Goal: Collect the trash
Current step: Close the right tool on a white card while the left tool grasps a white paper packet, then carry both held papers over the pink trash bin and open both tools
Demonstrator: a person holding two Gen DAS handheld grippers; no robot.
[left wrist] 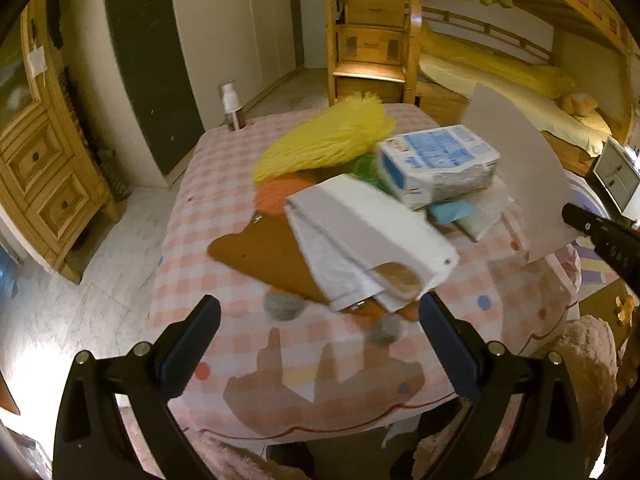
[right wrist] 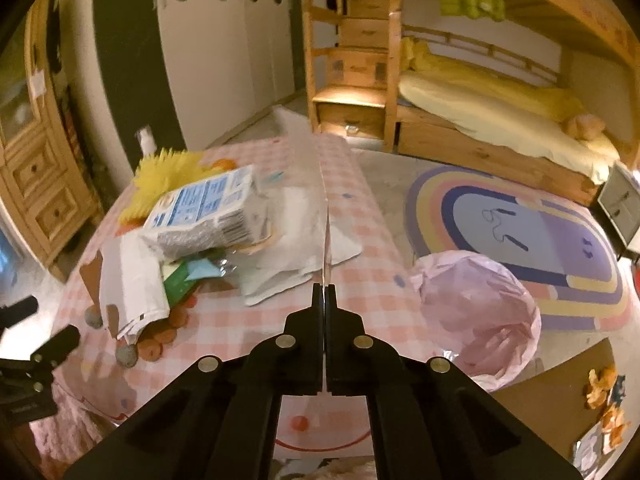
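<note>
Through your left wrist camera, the left gripper (left wrist: 320, 320) hangs wide open over the near part of the pink checked tablecloth (left wrist: 188, 208), holding nothing. Just ahead of its fingers sits the trash pile: a white folded carton (left wrist: 372, 232) lying across a brown cardboard piece (left wrist: 260, 256), a blue-and-white printed pack (left wrist: 436, 164) stacked behind it, and a yellow fringed thing (left wrist: 328, 140) at the far side. Two grey balls (left wrist: 282, 306) rest on the cloth just beside the brown cardboard. At the right, your right gripper (left wrist: 600, 236) reaches in with a grey cardboard sheet (left wrist: 520, 168) held up on edge above the table. A small white bottle (left wrist: 231, 104) stands at the far left corner of the table.

Through your right wrist camera, the right gripper (right wrist: 324, 292) has its jaws pressed together on the grey cardboard sheet (right wrist: 320, 184), which you see edge-on as a thin line running away from the fingertips. The pile lies to the left of that sheet: the printed pack (right wrist: 204, 212) on top, the white carton (right wrist: 132, 280) nearer you, crumpled white paper (right wrist: 292, 256) beneath. A pink plastic bag (right wrist: 476, 312) bulges open at the right, beside the table edge and over the rainbow rug (right wrist: 520, 224). Your left gripper (right wrist: 36, 344) shows at the left rim, fingers apart
</note>
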